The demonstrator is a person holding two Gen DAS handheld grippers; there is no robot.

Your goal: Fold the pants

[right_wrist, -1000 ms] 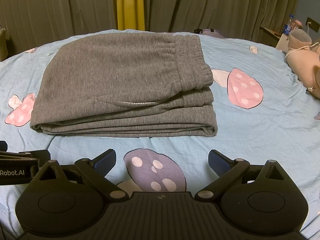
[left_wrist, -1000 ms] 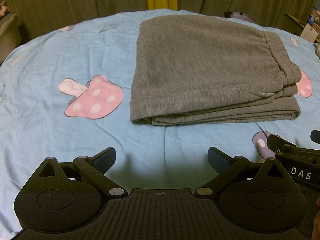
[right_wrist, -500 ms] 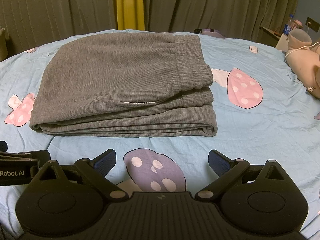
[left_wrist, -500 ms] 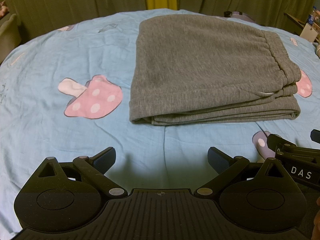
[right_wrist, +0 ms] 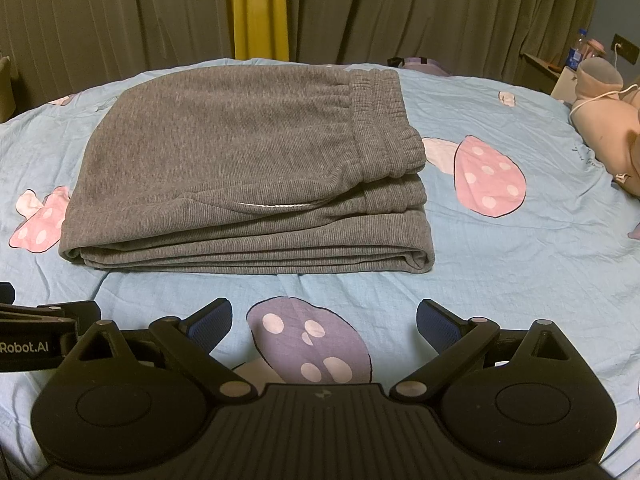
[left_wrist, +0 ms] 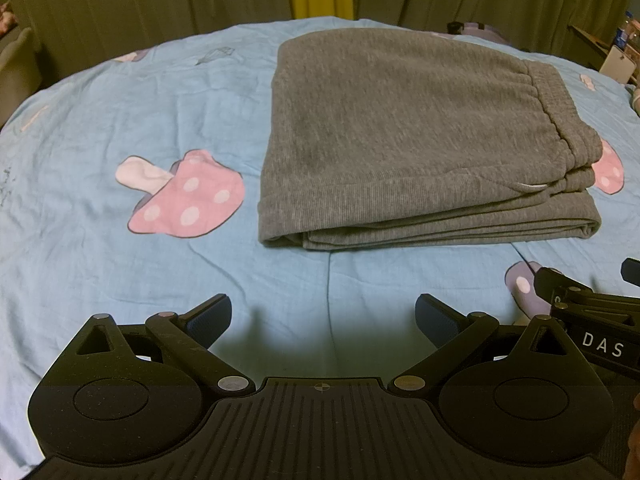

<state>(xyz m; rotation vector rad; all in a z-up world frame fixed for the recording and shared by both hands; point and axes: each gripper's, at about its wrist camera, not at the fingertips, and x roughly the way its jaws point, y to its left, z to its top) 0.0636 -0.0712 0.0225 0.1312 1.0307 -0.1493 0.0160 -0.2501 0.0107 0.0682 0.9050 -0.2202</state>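
Left wrist view: a pink mushroom print (left_wrist: pixel 180 200) marks the light-blue bedsheet (left_wrist: pixel 120 100) at left centre. Right of it, in the centre and upper right of the frame, the grey pants (left_wrist: pixel 408 132) lie folded into a flat rectangular stack, layered edges facing the camera, elastic waistband (left_wrist: pixel 560 120) along the right side. The left tool (left_wrist: pixel 323 318) sits at the bottom centre, released, jaws spread wide, apart from the pants. Part of the right tool (left_wrist: pixel 592 320) enters at the lower right edge.

Right wrist view: the left tool (right_wrist: pixel 36 336) shows at the lower left edge. The pants (right_wrist: pixel 240 152) occupy the centre, a white pocket trim (right_wrist: pixel 276 206) on the near face. The right tool (right_wrist: pixel 324 320) is released, empty, above a purple mushroom print (right_wrist: pixel 308 344). A beige bundle (right_wrist: pixel 604 116) lies at the far right. Curtains (right_wrist: pixel 400 8) fill the top.
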